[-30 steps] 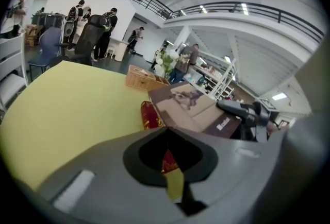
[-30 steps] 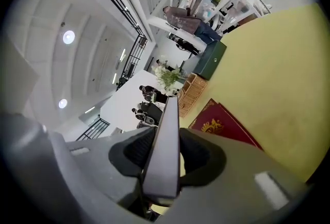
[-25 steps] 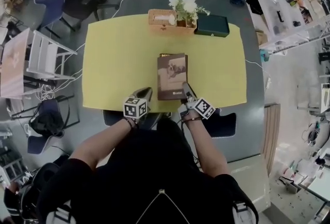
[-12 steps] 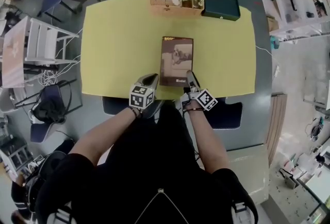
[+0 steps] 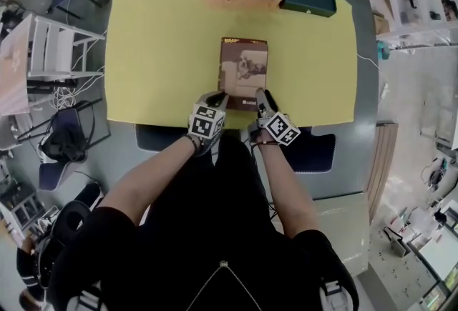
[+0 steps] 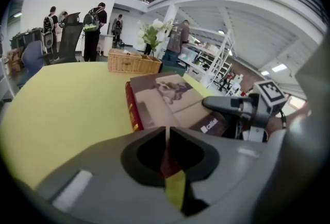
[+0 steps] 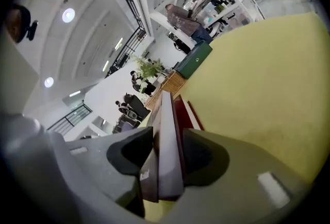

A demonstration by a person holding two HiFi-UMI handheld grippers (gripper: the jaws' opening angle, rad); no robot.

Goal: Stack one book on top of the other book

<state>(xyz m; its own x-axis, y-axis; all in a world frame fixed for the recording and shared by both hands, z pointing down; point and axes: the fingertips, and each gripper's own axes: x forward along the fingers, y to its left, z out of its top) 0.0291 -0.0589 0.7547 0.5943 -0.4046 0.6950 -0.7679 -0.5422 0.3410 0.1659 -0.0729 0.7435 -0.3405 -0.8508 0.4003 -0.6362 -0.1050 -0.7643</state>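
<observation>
Brown book (image 5: 243,70) in opening right tongs (image 5: 263,96), empty left tongs (image 5: 218,97) barely opening, angled down.

My right gripper (image 7: 167,136) has the brown book (image 7: 166,109) edge-on between its jaws, which are opening, though the pads sit against both its faces. A red book (image 7: 184,110) shows just beside it, on the yellow table (image 7: 258,89). Far off stand a green box (image 7: 193,58), a wicker basket (image 7: 173,84) and flowers (image 7: 149,68).

The brown book (image 6: 170,104) bears a white word, perhaps "caliat", near its cover's edge.
</observation>
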